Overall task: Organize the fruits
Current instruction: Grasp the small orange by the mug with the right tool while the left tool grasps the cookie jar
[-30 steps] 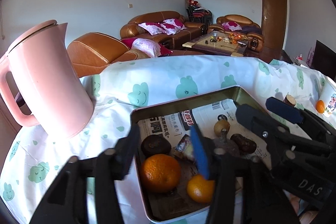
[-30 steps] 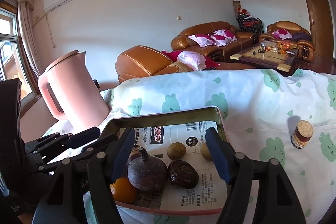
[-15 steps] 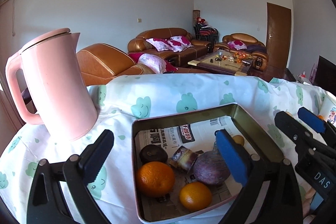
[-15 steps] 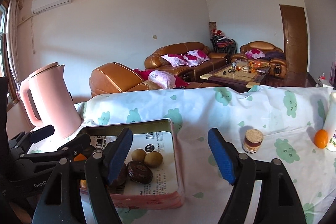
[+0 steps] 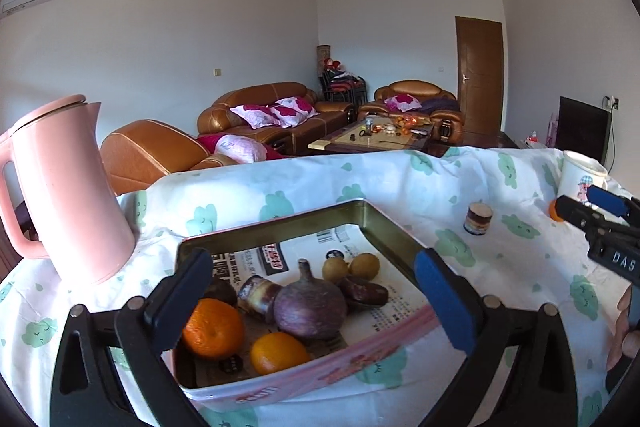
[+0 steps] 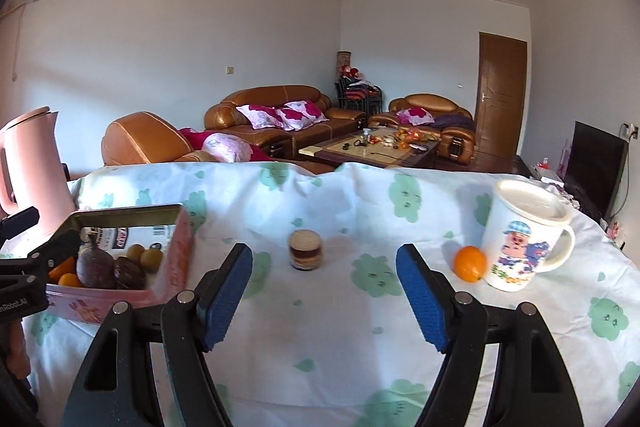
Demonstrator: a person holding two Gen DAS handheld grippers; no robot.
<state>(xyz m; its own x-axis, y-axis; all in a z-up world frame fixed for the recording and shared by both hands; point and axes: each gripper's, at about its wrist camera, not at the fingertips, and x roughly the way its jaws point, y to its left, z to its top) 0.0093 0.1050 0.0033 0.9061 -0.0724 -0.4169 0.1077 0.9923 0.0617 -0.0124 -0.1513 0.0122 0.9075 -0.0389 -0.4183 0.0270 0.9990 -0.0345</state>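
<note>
Two handheld grippers hover over a table draped in a cloud-print cloth (image 6: 360, 311). The left gripper (image 5: 316, 291) has its blue-padded fingers (image 5: 442, 297) spread wide and holds nothing; between and just beyond them sits a paper-lined metal tin (image 5: 384, 227) of fruit. Nearest that gripper, a large orange (image 5: 213, 327) and a smaller orange (image 5: 279, 353) rest at the tin's near edge, with a purple stemmed fruit (image 5: 310, 305) just behind them and touching a dark brown fruit (image 5: 366, 293). Two small yellow-brown fruits (image 5: 352, 267) lie side by side farther in. A cut piece with a dark rind (image 5: 256, 295) lies to the left of the purple fruit, and another dark round fruit (image 5: 219, 291) shows partly behind the left finger. Farther left, outside the tin, stands a pink kettle (image 5: 68, 195).

The right gripper (image 6: 324, 299) likewise has its fingers wide apart and empty, above bare cloth. Straight ahead of it stands a small cork-topped jar (image 6: 306, 250). Ahead and to its right, a loose orange (image 6: 470, 263) lies on the cloth touching a white cartoon mug (image 6: 520, 239) with a lid. The tin is well off to that gripper's left, with the left gripper over it.
</note>
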